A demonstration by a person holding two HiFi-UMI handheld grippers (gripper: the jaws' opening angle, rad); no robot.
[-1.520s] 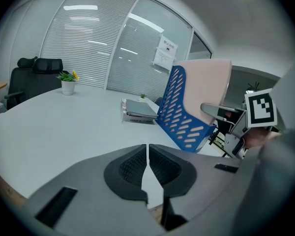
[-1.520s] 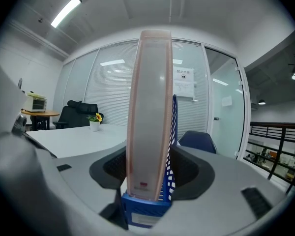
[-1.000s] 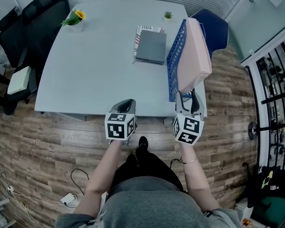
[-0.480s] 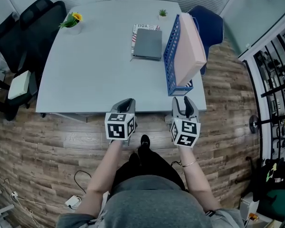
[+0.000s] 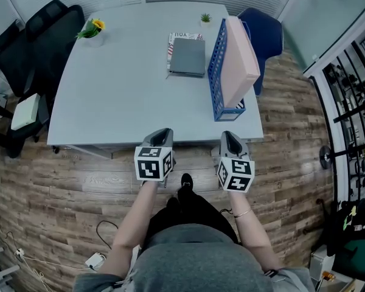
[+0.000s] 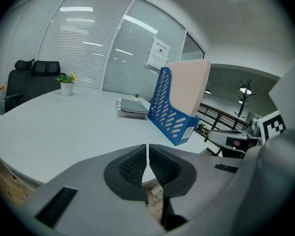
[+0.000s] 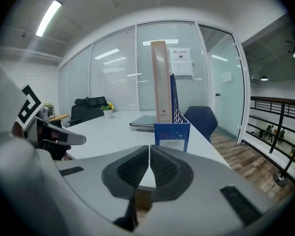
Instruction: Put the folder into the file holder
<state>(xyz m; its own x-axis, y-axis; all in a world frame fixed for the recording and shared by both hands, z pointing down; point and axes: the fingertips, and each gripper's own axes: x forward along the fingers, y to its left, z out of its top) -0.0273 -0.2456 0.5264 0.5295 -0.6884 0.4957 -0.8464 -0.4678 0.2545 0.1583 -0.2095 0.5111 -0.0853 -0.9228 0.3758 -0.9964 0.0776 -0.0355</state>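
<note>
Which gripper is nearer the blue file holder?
Right. The right gripper, jaws just closed on nothing, sits off the table edge straight before the file holder; the left gripper is off the same edge, further to the holder's left.

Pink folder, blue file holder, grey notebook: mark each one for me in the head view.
pink folder [image 5: 242, 59], head view, on its broad pink cover.
blue file holder [image 5: 216, 72], head view, on its perforated side wall.
grey notebook [image 5: 188, 56], head view, on the middle of its top cover.
</note>
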